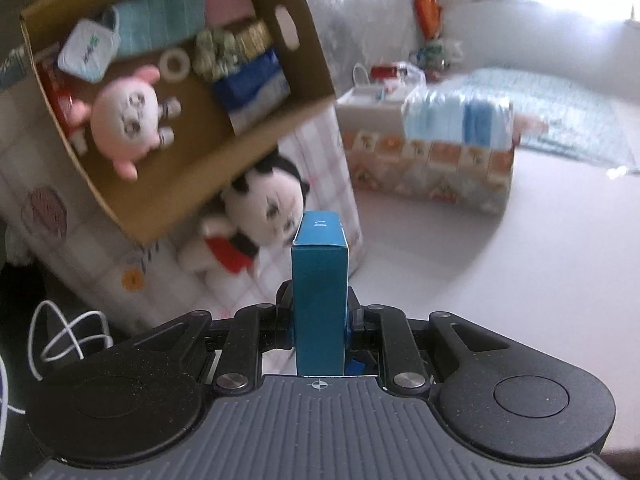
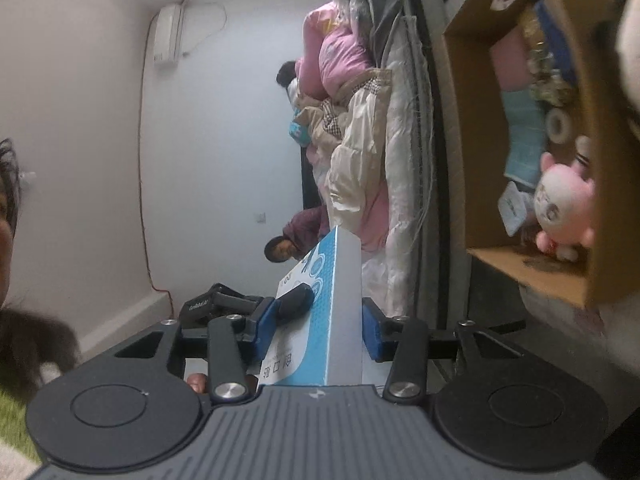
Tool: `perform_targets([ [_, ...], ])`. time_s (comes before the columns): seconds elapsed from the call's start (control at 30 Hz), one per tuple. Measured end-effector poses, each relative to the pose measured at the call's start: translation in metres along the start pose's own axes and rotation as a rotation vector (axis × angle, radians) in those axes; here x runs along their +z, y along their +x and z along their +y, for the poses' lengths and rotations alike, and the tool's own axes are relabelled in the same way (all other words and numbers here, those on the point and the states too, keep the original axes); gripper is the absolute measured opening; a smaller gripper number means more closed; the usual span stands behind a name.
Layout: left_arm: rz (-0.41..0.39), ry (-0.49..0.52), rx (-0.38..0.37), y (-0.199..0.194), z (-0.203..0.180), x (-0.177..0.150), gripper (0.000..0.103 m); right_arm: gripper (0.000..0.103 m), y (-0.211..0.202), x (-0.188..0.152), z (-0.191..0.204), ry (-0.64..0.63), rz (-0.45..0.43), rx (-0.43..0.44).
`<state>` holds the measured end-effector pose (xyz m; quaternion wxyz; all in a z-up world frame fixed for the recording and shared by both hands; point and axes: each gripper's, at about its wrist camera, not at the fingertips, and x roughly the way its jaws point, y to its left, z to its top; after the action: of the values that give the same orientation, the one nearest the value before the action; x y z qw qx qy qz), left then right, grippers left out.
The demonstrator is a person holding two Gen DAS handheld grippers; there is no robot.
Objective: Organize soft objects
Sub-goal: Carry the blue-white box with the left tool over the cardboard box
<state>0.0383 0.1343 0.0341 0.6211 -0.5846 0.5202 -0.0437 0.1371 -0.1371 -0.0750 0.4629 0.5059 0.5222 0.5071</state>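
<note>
- The left gripper (image 1: 319,312) is clenched on a narrow blue carton (image 1: 319,280), which stands upright between its pads.
- Beyond that carton, a cardboard box (image 1: 308,36) sits up and to the left, tilted in the view.
- Inside the box lie a pink plush (image 1: 120,116), a white tape roll (image 1: 175,65), a teal cloth (image 1: 160,24), a pink pad (image 1: 228,0) and a blue packet (image 1: 252,88).
- Just below the box, outside it, a black-and-white plush doll (image 1: 260,212) lies on a checked cloth (image 1: 328,148).
- Far right, a pack of blue tissues (image 1: 460,118) rests on a patterned box (image 1: 432,172).
- The right gripper (image 2: 320,312) grasps a blue-and-white box (image 2: 328,308), pads against both sides; no earlier view to compare.
- From that side, the cardboard box (image 2: 476,120) shows at the right, the pink plush (image 2: 560,208) inside it.
- Piled bedding (image 2: 352,128) lies beyond.
</note>
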Motion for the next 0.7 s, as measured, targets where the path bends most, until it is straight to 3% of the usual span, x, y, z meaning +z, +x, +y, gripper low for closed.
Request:
perform_targets([
  [0.13, -0.022, -0.030, -0.058, 0.003, 0.030, 0.042, 0.019, 0.047, 0.032, 0.028, -0.016, -0.022, 0.021, -0.054],
  [0.33, -0.020, -0.173, -0.190, 0.041, 0.086, 0.099, 0.020, 0.046, 0.050, 0.063, -0.039, -0.042, -0.021, -0.217],
  [0.4, 0.003, -0.213, -0.224, 0.060, 0.098, 0.118, 0.022, 0.046, 0.052, 0.073, -0.044, -0.048, -0.058, -0.274],
  [0.43, 0.015, -0.218, -0.240, 0.066, 0.102, 0.126, 0.030, 0.046, 0.053, 0.076, -0.045, -0.057, -0.074, -0.307],
  [0.47, 0.028, -0.228, -0.246, 0.075, 0.105, 0.133, 0.039, 0.046, 0.054, 0.081, -0.047, -0.064, -0.087, -0.331],
  [0.57, 0.056, -0.204, -0.203, 0.095, 0.111, 0.161, 0.052, 0.039, 0.057, 0.095, -0.050, -0.103, -0.140, -0.431],
  [0.6, 0.054, -0.198, -0.175, 0.101, 0.113, 0.171, 0.052, 0.034, 0.058, 0.099, -0.051, -0.116, -0.149, -0.461],
  [0.7, 0.076, -0.186, -0.137, 0.116, 0.117, 0.193, 0.054, 0.032, 0.069, 0.111, -0.051, -0.170, -0.147, -0.563],
])
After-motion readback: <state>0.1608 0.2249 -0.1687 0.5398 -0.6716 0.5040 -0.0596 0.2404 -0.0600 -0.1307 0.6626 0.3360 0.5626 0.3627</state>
